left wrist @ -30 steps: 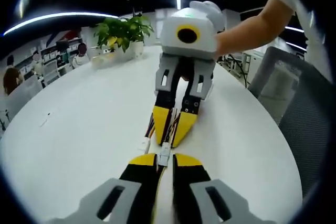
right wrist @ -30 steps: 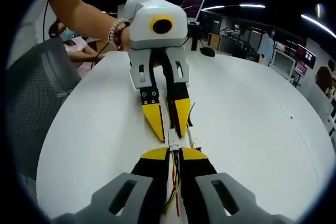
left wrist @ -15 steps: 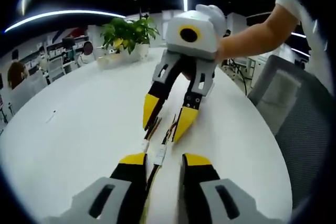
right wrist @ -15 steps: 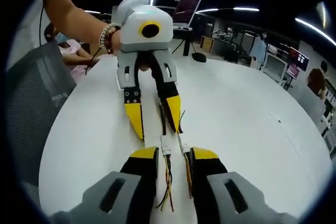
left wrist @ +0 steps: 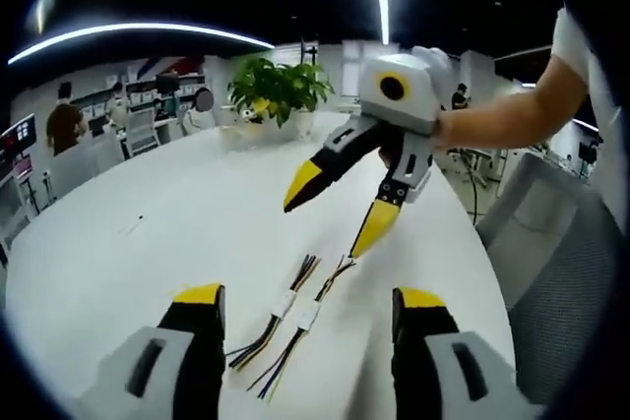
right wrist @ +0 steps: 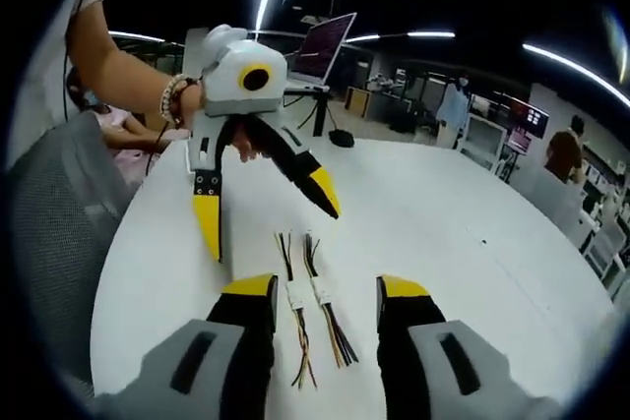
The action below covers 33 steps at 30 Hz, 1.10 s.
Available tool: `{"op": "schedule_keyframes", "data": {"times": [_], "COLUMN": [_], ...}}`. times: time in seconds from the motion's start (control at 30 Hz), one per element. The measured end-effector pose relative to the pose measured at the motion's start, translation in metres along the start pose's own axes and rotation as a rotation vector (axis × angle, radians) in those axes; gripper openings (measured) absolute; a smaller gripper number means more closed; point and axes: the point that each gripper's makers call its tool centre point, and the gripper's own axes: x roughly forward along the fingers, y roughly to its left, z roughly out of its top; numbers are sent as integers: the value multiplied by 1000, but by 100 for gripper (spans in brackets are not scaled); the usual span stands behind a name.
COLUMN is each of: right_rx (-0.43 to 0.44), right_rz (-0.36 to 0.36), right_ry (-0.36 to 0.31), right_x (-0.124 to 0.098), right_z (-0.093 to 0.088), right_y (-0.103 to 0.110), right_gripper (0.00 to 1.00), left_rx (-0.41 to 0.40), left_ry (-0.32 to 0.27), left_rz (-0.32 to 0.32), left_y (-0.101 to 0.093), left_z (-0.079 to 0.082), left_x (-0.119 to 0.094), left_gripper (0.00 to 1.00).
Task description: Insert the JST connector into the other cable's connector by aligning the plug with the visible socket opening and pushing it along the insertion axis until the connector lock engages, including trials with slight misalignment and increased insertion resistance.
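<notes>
Two short cables lie side by side on the white table (left wrist: 128, 253), each with a white JST connector in its middle and coloured wires fanning out of both ends: one cable (left wrist: 285, 304) (right wrist: 293, 294) and the other cable (left wrist: 308, 317) (right wrist: 321, 290). My left gripper (left wrist: 307, 297) (right wrist: 267, 213) is open, its yellow-tipped jaws spread wide on either side of the cables and touching neither. My right gripper (right wrist: 327, 288) (left wrist: 338, 207) is open too and hangs above the table facing the left one, with nothing between its jaws.
A potted plant (left wrist: 276, 90) stands at the table's far edge. Grey mesh chairs (left wrist: 561, 272) (right wrist: 49, 233) flank the table. A monitor (right wrist: 320, 46) and a mouse (right wrist: 341, 138) sit at the other end. People and desks fill the background.
Both grippers have gone from shut on the joined cable to wide open. They have lifted and drawn apart, leaving both cables on the table.
</notes>
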Motion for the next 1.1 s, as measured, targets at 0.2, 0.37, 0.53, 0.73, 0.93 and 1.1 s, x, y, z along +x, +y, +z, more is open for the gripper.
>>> {"op": "schedule_keyframes", "data": {"times": [0.2,0.37,0.53,0.73,0.93,1.1], "right_rx": [22,21,44,65,102,142], "right_rz": [-50,-84,-119,-180,-264,-333], "right_ry": [-73,-86,-107,-164,-197,-222], "right_x": [-20,-35,-52,-79,-112,-137], "right_z": [26,36,43,57,59,60], "right_y": [-2,-1,2,3,0,2], "right_gripper": [41,42,43,44,44,44], "left_rx": [3,32,18,-3,8,-12], "left_ry": [-81,-118,-132,-192,-203,-232], "left_rz": [50,80,118,195,283,368], "left_y": [-5,-12,-13,-11,-12,-16], "left_z": [31,48,51,62,61,60], "left_x": [-21,-38,-58,-90,-122,-152], "left_gripper": [73,73,73,77,78,79]}}
